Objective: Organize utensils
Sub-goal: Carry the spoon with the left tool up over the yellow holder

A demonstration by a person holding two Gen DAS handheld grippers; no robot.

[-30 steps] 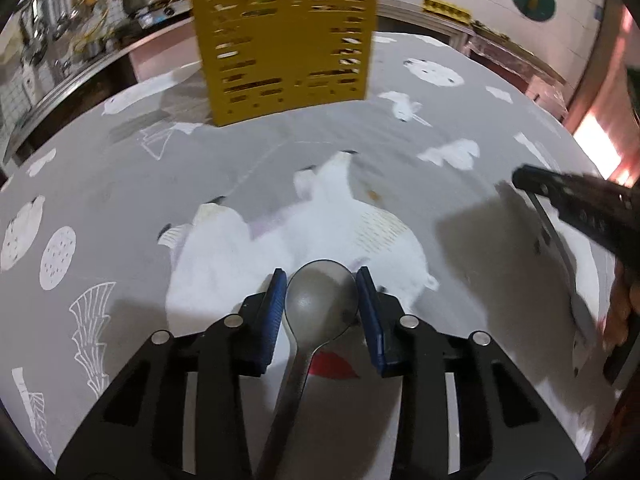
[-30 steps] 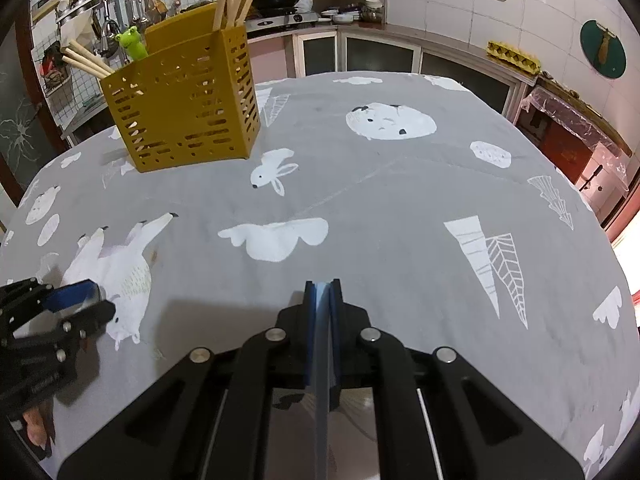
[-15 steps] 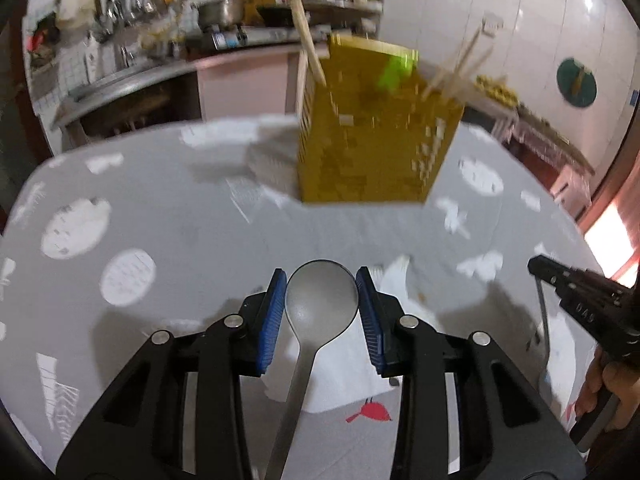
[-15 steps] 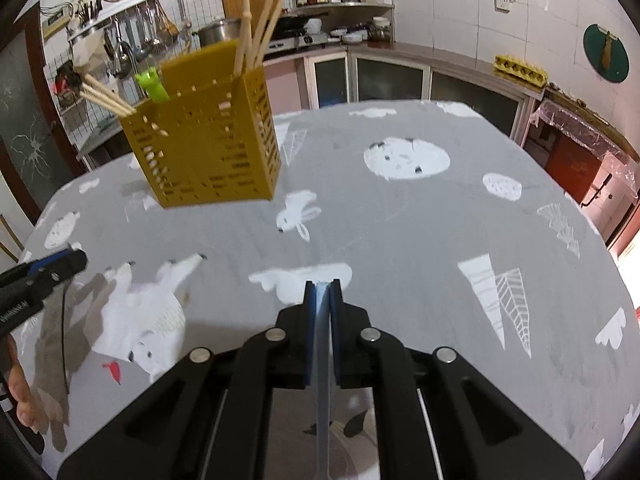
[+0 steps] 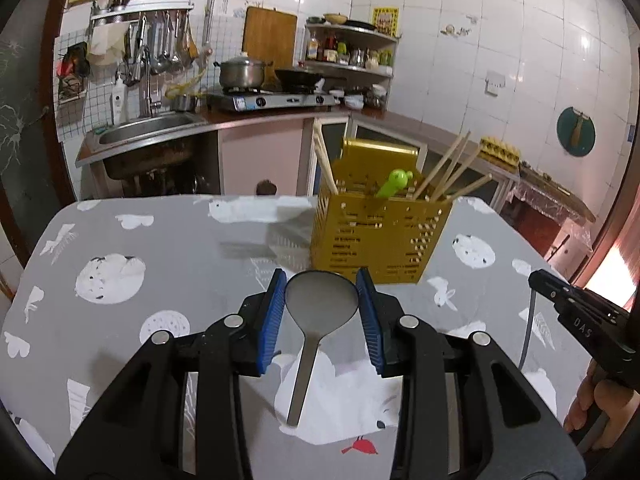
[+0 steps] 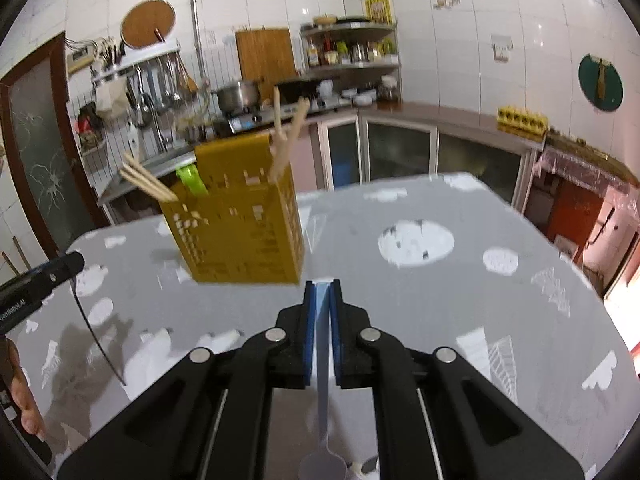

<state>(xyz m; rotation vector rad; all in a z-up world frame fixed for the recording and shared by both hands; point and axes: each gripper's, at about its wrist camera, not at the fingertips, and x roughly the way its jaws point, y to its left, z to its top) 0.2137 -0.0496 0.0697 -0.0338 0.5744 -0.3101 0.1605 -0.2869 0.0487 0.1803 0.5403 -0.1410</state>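
White-tiled kitchen walls rise behind a table (image 5: 168, 248) spread with a grey cloth printed with white animals, trees and clouds. Beyond its far edge stand a steel sink (image 5: 148, 128), a gas stove carrying a lidded pot (image 5: 240, 72), and a corner shelf of bottles.

On the far part of the table stands a yellow slotted holder (image 5: 380, 236), upright, with wooden chopsticks (image 5: 452, 172) leaning out of its corners and a green handle (image 5: 394, 184) poking up in the middle.

The left claw (image 5: 322, 300) is clenched on a metal spoon (image 5: 320, 300): its blue pads press the two sides of the bowl, and the handle slopes down and back toward the camera, clear of the cloth. The holder stands just beyond this claw's tips in the left wrist view.

The right claw (image 6: 322, 304) is clenched tight on the thin handle of a second spoon (image 6: 322, 456), seen edge-on between the pads; its small bowl hangs below, near the bottom of the right wrist view. The holder (image 6: 240, 216) stands ahead and to the left of it.

Each claw shows at the edge of the other's view, with part of a hand behind it.
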